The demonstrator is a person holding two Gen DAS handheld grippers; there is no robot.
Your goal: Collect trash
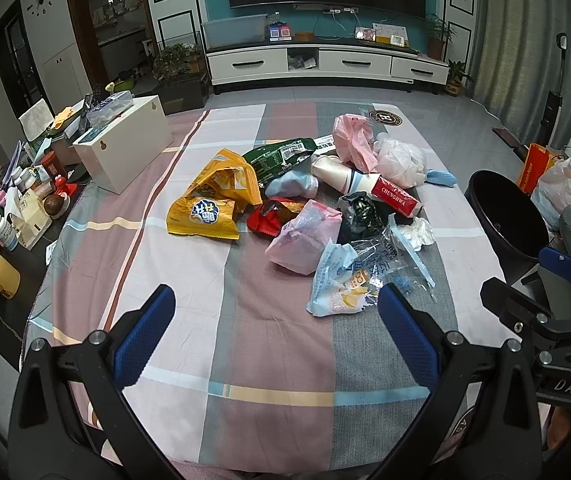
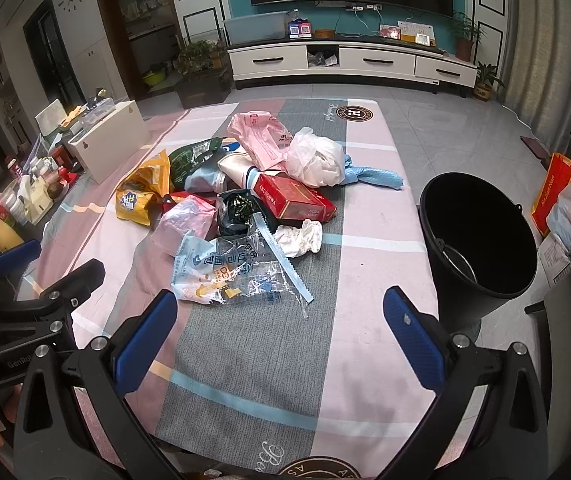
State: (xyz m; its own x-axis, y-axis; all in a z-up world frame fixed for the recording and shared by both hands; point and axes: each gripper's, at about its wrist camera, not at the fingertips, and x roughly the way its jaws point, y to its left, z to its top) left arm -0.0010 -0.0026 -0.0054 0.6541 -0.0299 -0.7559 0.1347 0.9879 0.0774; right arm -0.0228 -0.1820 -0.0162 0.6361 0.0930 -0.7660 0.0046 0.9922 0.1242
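Hovering above the near end of the counter point(image 1: 221, 320), which is wearing a checked pink, grey and white cloth, both claws are spread wide and gripping nothing: the left claw point(image 1: 273, 312) is hanging over bare cloth just short of the rubbish, and the right claw point(image 2: 281, 316) is doing the same a little farther right, close to the counter's right edge. A heap of trash is lying in the middle of the counter, well beyond both sets of fingers. Nearest the claws, a clear blue-printed wrapper point(image 2: 229, 272) is sprawling flat, with a crumpled white tissue point(image 2: 299, 238) just beside it. Behind these, a red carton point(image 2: 293, 200) marked CHUNGHWA is resting among the bags, a pink plastic bag point(image 1: 305, 240) is bulging to its left, and a yellow snack bag point(image 1: 213, 204) is gaping open at the left side of the heap. A green packet point(image 1: 281, 158) is sitting behind the yellow one. A black bucket point(image 2: 481, 236) is standing on the floor just off the counter's right edge, its mouth tilting toward the camera. A white box point(image 1: 125, 152) is sitting at the counter's far left corner.
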